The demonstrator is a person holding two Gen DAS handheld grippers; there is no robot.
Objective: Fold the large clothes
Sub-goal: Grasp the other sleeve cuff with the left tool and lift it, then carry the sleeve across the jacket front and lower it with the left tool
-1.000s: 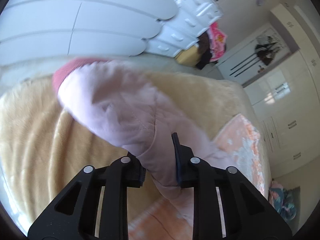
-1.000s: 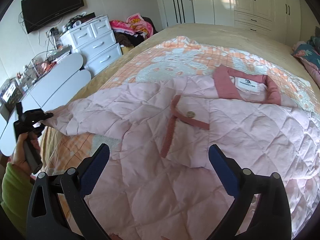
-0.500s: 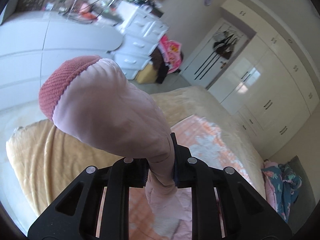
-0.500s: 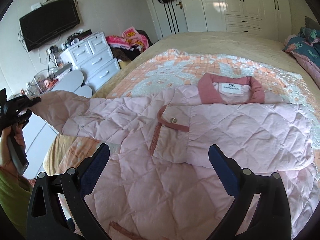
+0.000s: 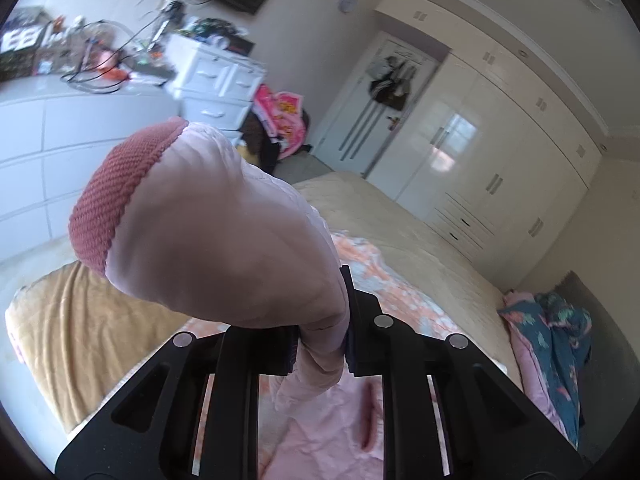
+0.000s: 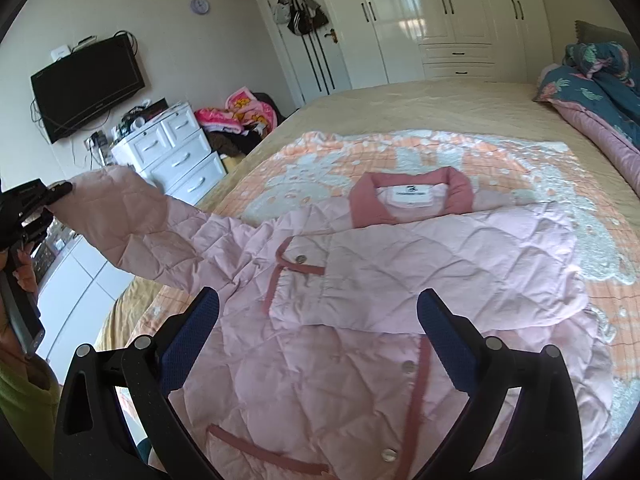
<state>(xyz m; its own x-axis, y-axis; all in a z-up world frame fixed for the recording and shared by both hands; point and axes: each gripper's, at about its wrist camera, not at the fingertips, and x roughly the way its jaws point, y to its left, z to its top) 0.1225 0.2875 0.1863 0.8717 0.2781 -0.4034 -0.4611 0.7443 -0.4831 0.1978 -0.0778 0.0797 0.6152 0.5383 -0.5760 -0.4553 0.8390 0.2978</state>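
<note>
**Desk:** While sunlight falls across the bedroom, what fills the shot?

**Photographer:** A wide bed [image 6: 420,108] under a tan cover, with an orange-and-white patterned blanket [image 6: 520,160] over it. On that blanket lies a pink quilted jacket [image 6: 360,320], front up, its darker pink collar [image 6: 416,196] toward the far side and one sleeve already folded across the chest.

**Desk:** And the other sleeve?

**Photographer:** That sleeve [image 6: 160,236] is lifted off the bed, stretched out to the left of the jacket. The left hand-held gripper [image 5: 320,344] is clamped on it just behind the knitted cuff [image 5: 116,196]; from its own camera the cloth is pinched tight between the two pads and bulges forward, cuff farthest out.

**Desk:** The right one?

**Photographer:** The right hand-held gripper [image 6: 318,324] hangs above the jacket's lower front, jaws spread wide, blue pads [image 6: 192,340] clear of the fabric, nothing between them.

**Desk:** Anything a reader can't make out?

**Photographer:** The person is cut off at the left edge: only a hand [image 6: 24,276] on the left gripper's handle and a green sleeve [image 6: 24,404]. The sleeve blocks much of the left camera's view of the bed. The jacket's hem runs out of frame at the bottom, and the label inside the collar is too small to read.
</note>
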